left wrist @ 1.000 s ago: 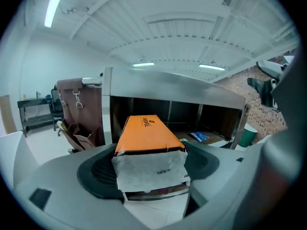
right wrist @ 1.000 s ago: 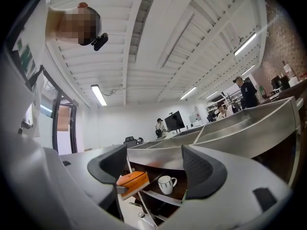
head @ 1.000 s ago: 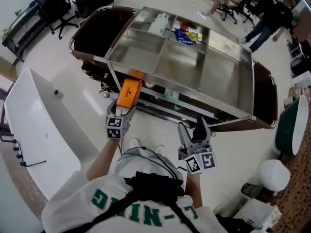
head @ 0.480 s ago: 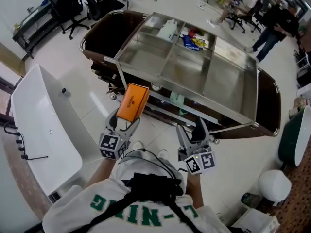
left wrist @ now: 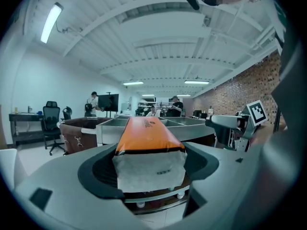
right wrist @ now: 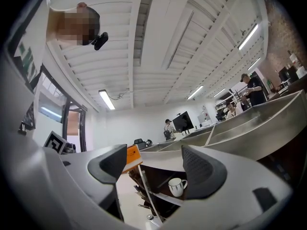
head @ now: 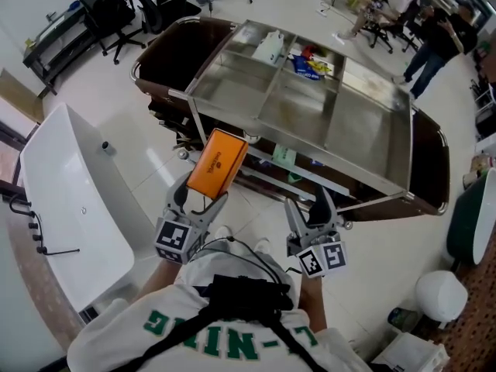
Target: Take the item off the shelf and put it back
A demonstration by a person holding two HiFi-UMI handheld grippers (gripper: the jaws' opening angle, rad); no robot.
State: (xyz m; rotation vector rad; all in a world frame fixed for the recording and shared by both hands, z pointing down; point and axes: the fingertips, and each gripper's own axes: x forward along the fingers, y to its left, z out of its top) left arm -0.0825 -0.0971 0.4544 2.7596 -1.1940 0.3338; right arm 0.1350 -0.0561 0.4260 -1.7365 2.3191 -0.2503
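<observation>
An orange packet [head: 218, 162] with a white end sticks out of my left gripper [head: 198, 198], which is shut on its near end. In the left gripper view the packet [left wrist: 148, 134] lies flat between the jaws and points at the steel trolley [left wrist: 108, 128]. In the head view it hangs just before the front rim of the trolley's top tray [head: 341, 130], over the floor. My right gripper [head: 314, 205] is open and holds nothing, level in front of the trolley's lower shelf. The right gripper view shows a white mug [right wrist: 177, 186] on that shelf.
A white bag [head: 271, 46] and a coloured packet [head: 309, 65] lie in the tray's far compartments. A white tub [head: 70, 200] stands on the left, office chairs [head: 108, 6] behind it. People [head: 434, 29] stand at the back right. A green bin [head: 473, 211] is on the right.
My left gripper has risen with the orange packet, from the lower shelf's edge up to the level of the top tray's rim. The right gripper has stayed put.
</observation>
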